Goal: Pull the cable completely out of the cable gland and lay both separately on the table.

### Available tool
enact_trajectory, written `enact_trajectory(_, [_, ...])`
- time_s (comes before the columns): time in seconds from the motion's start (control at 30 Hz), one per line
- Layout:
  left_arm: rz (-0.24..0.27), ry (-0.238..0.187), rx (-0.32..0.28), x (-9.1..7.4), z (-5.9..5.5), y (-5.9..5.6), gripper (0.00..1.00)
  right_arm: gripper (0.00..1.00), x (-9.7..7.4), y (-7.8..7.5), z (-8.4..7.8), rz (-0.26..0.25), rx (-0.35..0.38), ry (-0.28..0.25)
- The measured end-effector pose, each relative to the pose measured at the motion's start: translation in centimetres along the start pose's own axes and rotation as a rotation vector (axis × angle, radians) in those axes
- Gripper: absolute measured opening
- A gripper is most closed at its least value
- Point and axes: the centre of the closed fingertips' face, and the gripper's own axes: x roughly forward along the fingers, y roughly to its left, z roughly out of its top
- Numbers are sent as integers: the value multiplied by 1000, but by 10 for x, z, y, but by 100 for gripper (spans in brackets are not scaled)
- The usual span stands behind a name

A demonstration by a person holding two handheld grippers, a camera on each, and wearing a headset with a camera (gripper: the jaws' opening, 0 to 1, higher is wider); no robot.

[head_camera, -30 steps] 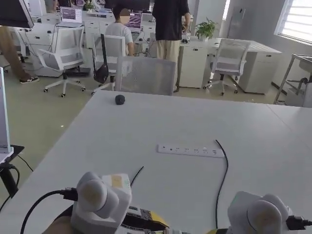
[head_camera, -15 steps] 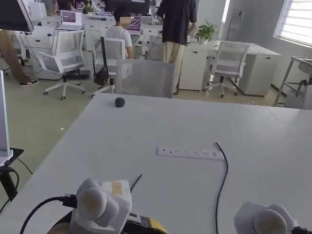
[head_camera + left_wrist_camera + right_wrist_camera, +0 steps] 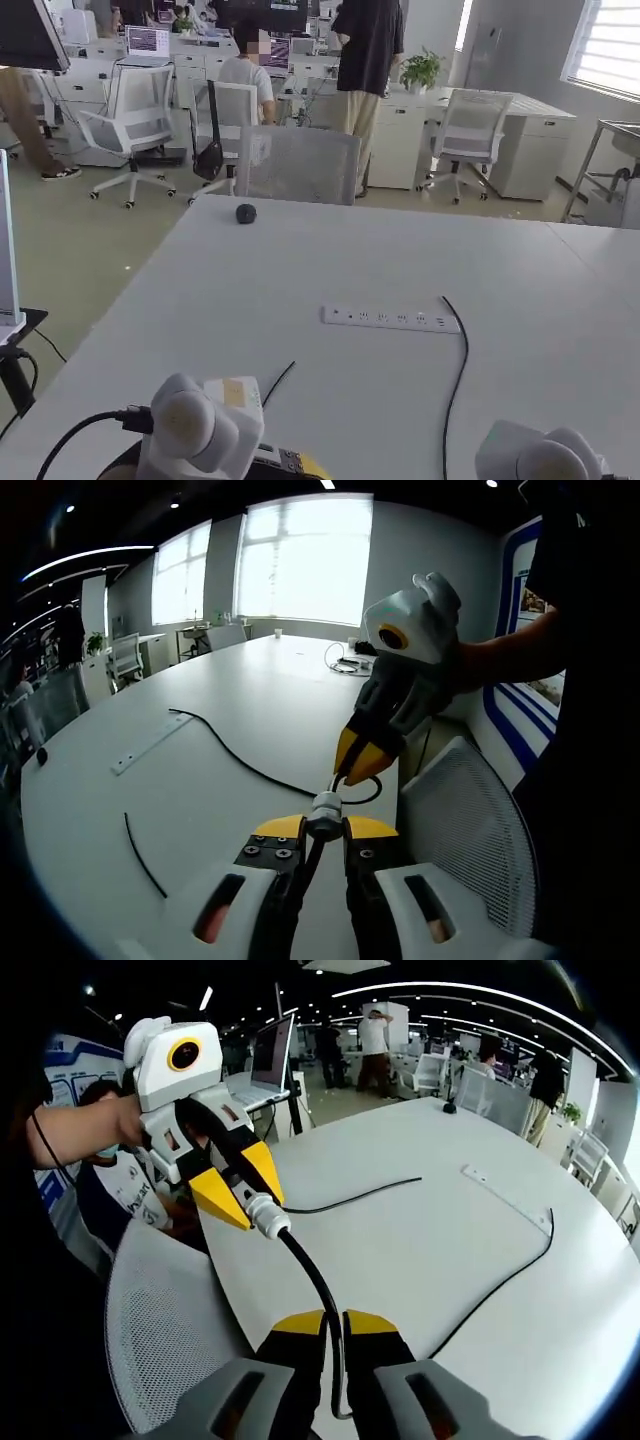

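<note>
- left gripper [image 3: 324, 832] is clenched on the cable gland [image 3: 324, 813]
- right gripper [image 3: 336, 1324] pinches the black cable [image 3: 306, 1265], which runs into the gland
- both are by the white table [image 3: 430, 1250] edge

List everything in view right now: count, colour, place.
table: 1, white, foreground
cable gland: 1, pale grey, held above the near edge
cable: 1, black, runs out of the gland, held too
power strip: 1, white, mid-table
cord: 1, black, from the strip toward the near edge
thin wire: 1, black, loose on the table, nearer than the strip
round object: 1, black, far edge
mesh chair: 1, grey, behind the far edge
potted plant: 1, green, back desk
people: standing person, dark top; seated person, white top; back desks
left hand-held gripper: 1, yellow tips, shut on the gland
right hand-held gripper: 1, yellow tips, shut on the cable
</note>
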Motion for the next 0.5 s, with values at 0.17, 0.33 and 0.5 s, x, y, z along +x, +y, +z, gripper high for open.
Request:
enact_trajectory(0.17, [1,0,-6,-1,0,2,15,25,-5,15,19,21,-118,-35])
enact_trajectory(0.33, [-6,-3,-7,1,1,-1,15,19,-4,19,39,-11,-184,-44])
enact_trajectory(0.5, [-14,-3,-2,4,2,-4,15,13,8,26,39,-9,-336,21])
